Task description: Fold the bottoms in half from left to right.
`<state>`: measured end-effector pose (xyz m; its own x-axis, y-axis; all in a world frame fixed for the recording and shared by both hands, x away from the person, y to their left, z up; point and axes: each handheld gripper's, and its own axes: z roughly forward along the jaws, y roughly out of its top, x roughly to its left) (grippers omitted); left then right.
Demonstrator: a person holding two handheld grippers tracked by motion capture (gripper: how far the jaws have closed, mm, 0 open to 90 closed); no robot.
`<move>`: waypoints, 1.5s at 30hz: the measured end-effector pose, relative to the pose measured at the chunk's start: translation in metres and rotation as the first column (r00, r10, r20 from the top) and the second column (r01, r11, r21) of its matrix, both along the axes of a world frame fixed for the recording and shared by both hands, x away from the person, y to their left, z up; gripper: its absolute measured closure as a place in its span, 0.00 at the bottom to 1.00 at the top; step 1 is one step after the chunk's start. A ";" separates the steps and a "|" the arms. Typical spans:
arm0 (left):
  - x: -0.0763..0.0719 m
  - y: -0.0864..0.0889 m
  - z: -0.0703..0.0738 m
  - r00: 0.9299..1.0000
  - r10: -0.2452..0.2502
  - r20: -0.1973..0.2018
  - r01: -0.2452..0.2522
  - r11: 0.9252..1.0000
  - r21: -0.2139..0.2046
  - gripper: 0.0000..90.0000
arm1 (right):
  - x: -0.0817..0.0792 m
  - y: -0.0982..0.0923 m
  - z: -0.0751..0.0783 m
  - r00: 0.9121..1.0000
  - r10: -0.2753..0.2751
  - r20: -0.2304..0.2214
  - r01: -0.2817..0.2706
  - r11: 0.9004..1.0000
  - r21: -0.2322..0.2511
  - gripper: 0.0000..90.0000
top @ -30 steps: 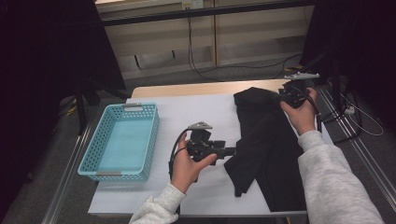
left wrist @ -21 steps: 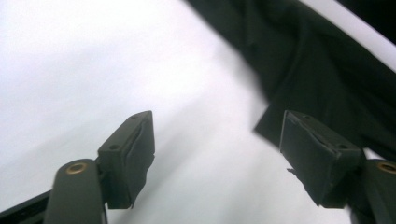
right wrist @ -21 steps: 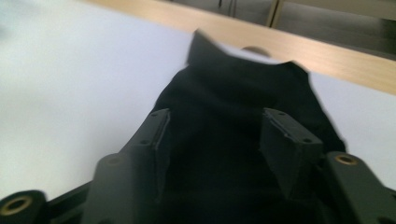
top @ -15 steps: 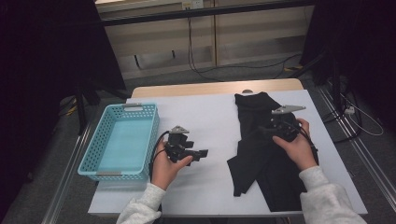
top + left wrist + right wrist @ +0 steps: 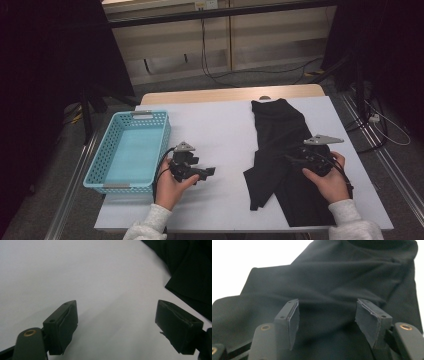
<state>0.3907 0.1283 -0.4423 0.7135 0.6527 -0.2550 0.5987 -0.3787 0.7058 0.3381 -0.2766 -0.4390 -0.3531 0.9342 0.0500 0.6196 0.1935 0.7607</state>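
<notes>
Garment (image 5: 286,160) flat on bench (image 5: 220,135), partly folded lengthwise; basket (image 5: 131,150) empty. Left gripper (image 5: 207,173) agape over bare bench, right gripper (image 5: 292,159) agape above cloth, jaws just widened, nothing gripped. Folding and binning outstanding.

Dim workroom around a white-topped table

The table (image 5: 220,130) fills the lower centre of the frame, a wooden edge at its far side; beige wall panels (image 5: 220,45) run across the top, cables (image 5: 220,75) trail over grey floor (image 5: 65,200), and dark curtains (image 5: 50,60) close both upper corners.

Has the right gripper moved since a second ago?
Yes. The right gripper has come from the table's far right corner toward the person, over the black garment.
</notes>
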 end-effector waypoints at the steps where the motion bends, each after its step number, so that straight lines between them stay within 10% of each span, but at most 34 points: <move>1: 0.001 0.000 0.000 1.000 -0.005 -0.002 0.005 1.000 0.005 0.21 | -0.002 -0.002 0.000 1.000 -0.005 0.000 0.005 1.000 0.004 0.42; 21: 0.004 0.003 -0.004 1.000 0.019 -0.010 -0.019 0.999 0.026 0.19 | 0.004 0.023 0.005 0.995 0.090 0.033 -0.089 0.996 -0.017 0.42; 29: 0.001 0.006 -0.004 0.999 0.049 0.000 -0.049 0.998 0.025 0.20 | 0.013 0.042 -0.005 0.982 0.188 -0.021 -0.189 0.980 -0.060 0.57; 36: 0.002 0.010 -0.005 0.999 0.048 -0.011 -0.047 0.998 0.028 0.20 | 0.010 0.038 -0.012 0.974 0.217 -0.057 -0.221 0.973 -0.065 0.95; 45: 0.004 0.011 -0.002 0.998 0.058 -0.009 -0.058 0.998 0.014 0.21 | 0.003 0.030 -0.009 0.972 0.230 -0.049 -0.232 0.972 -0.043 1.00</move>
